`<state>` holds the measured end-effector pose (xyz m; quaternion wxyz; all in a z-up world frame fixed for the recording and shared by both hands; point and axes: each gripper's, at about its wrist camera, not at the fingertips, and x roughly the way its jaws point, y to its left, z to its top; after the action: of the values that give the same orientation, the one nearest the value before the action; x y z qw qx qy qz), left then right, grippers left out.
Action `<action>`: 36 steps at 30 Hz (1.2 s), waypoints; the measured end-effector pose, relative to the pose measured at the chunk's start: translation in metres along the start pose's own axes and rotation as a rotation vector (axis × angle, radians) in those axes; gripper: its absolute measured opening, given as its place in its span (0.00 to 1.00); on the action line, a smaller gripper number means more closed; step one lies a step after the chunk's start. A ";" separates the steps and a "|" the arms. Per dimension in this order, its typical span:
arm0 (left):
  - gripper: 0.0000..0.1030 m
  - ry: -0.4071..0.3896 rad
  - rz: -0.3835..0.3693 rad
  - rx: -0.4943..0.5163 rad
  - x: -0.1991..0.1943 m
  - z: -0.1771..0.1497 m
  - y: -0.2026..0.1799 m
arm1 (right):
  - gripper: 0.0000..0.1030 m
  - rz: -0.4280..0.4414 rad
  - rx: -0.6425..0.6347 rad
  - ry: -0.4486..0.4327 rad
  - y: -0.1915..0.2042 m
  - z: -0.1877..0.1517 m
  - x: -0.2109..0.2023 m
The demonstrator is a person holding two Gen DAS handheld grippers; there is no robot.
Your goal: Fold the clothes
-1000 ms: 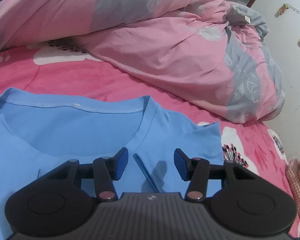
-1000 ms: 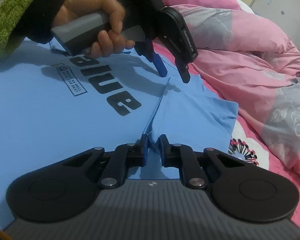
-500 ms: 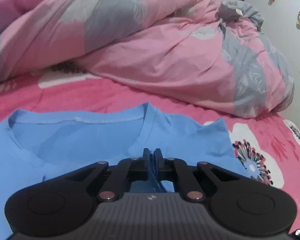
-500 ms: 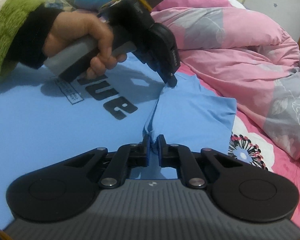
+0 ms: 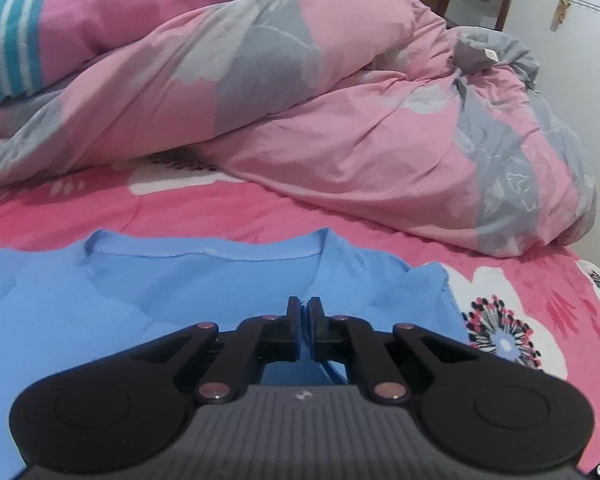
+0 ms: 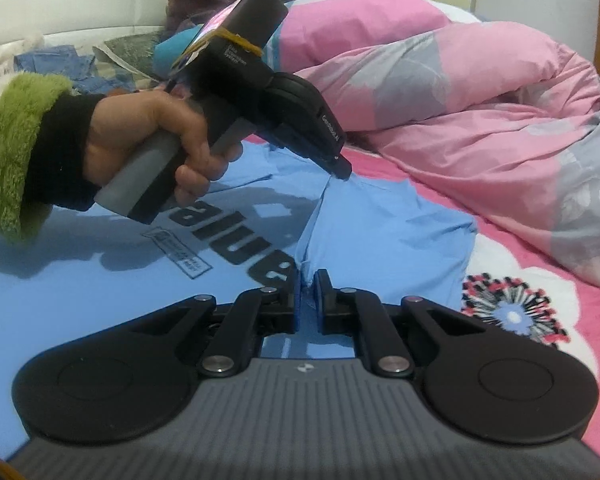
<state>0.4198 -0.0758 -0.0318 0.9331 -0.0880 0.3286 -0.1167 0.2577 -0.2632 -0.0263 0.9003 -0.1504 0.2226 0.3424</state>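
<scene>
The light-blue cotton T-shirt [image 6: 100, 300] lies on the flowered pink bed sheet [image 5: 540, 280], with the bunched pink-and-grey quilt [image 5: 340, 120] behind it.

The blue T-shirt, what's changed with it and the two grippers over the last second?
The left gripper, open a second ago above the blue T-shirt, has shut on a fold near the shoulder and started lifting it into a ridge. The right gripper stays clamped on the same crease lower down. The pink duvet and floral sheet are unchanged.
</scene>
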 end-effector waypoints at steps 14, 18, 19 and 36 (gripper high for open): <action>0.09 0.006 0.151 0.122 0.003 -0.029 -0.004 | 0.07 0.054 0.018 0.101 0.003 -0.013 0.019; 0.54 -0.054 0.180 0.132 -0.009 -0.034 -0.001 | 0.20 0.117 0.094 0.118 -0.009 -0.013 0.014; 0.55 -0.081 0.187 0.137 -0.015 -0.035 -0.001 | 0.21 0.146 0.121 0.111 -0.016 -0.012 0.009; 0.67 -0.027 0.064 0.656 -0.025 -0.112 -0.104 | 0.16 0.055 0.407 0.098 -0.091 -0.015 -0.003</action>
<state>0.3133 -0.1786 -0.0777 0.9192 0.2261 0.2638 -0.1856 0.3137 -0.3363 -0.0269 0.8906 0.0241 0.3347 0.3069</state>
